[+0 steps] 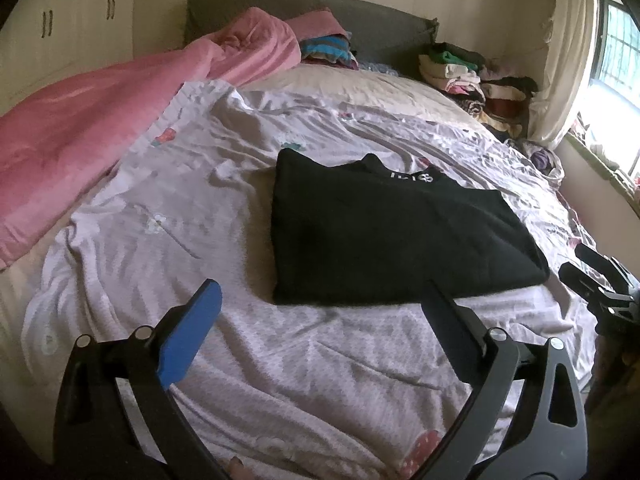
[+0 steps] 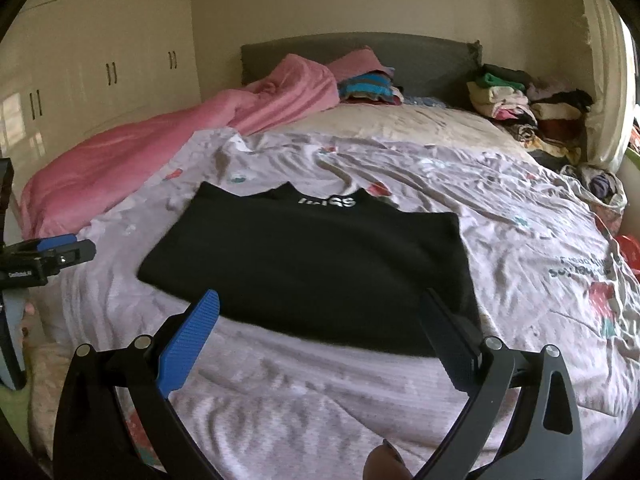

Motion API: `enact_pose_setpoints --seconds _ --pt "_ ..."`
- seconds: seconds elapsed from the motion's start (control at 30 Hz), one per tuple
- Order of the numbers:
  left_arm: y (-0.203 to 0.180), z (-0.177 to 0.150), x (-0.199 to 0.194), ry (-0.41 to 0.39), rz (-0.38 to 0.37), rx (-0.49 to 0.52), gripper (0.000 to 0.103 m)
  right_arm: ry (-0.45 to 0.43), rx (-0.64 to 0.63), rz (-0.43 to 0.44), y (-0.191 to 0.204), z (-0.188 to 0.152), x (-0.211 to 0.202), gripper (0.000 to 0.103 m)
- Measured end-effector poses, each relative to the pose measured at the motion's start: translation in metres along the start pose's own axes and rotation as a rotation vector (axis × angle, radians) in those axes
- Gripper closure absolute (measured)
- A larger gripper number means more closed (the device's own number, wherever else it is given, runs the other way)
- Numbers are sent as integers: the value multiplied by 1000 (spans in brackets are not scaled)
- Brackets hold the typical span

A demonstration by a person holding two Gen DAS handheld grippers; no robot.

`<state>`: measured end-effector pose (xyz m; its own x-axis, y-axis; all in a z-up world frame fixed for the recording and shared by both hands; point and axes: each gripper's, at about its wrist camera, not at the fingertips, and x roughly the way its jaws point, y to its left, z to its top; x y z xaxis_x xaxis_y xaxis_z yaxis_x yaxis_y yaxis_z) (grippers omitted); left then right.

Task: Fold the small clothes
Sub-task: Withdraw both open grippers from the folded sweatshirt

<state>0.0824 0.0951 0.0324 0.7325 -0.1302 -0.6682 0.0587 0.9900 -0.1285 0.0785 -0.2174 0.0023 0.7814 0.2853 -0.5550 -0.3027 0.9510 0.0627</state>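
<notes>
A black garment (image 1: 392, 232) with white lettering at its collar lies folded into a flat rectangle on the pale flowered sheet (image 1: 168, 184) of the bed. My left gripper (image 1: 322, 292) hangs open above its near left corner, jaws spread wide, nothing between them. In the right wrist view the same black garment (image 2: 312, 264) lies just beyond my right gripper (image 2: 320, 300), which is also open and empty above the near edge. Each gripper shows in the other's view: the right gripper (image 1: 600, 284) at the far right, the left gripper (image 2: 56, 252) at the far left.
A pink blanket (image 1: 100, 120) is bunched along the bed's left side. Piles of clothes (image 1: 472, 76) and a striped stack (image 1: 324, 46) sit by the grey headboard (image 1: 360, 16). A wardrobe (image 2: 100, 60) stands left, a window (image 1: 616, 48) and curtain right.
</notes>
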Motion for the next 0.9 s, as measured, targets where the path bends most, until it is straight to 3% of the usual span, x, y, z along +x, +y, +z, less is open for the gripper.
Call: enact_pose_setpoints --seconds 0.9 --pt "48 3 -13 -47 56 -75 10 17 -162 77 79 11 20 4"
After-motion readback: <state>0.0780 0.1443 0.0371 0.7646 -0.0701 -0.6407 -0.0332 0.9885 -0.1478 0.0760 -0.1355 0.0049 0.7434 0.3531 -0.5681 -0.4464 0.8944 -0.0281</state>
